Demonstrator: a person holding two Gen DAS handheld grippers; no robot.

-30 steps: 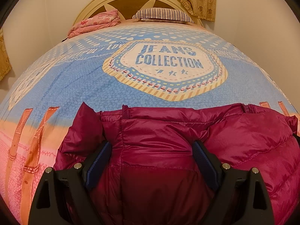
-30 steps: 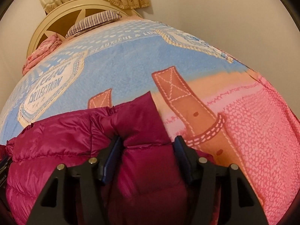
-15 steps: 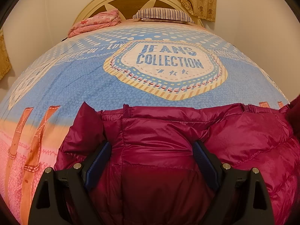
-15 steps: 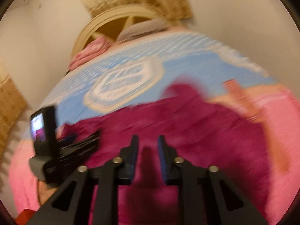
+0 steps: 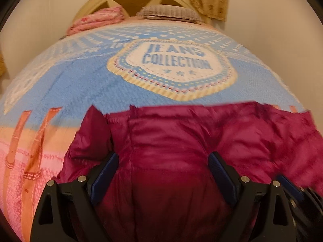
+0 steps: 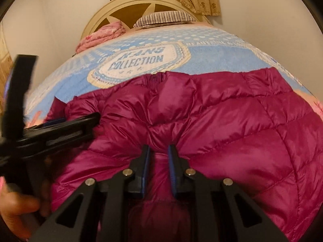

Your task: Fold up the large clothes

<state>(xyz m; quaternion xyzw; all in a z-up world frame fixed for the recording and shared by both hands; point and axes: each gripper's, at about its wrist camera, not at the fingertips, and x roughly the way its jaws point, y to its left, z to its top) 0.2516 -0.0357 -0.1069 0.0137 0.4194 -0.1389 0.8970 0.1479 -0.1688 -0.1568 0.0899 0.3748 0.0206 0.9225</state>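
Jacket (image 6: 222, 121) pinched between right claw (image 6: 159, 161) fingers

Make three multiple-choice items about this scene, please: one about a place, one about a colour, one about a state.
1. Where does the striped pillow lie?
A. by the headboard
B. on the jacket
C. on the floor

2. What colour is the puffer jacket?
A. black
B. magenta
C. green

3. How does the right gripper stand?
A. wide open, off the cloth
B. out of view
C. nearly shut, pinching a fold of the jacket

Answers: 1 A, it lies at the far end of the bedspread; 2 B, the quilted fabric is magenta; 3 C, cloth sits in the narrow gap.
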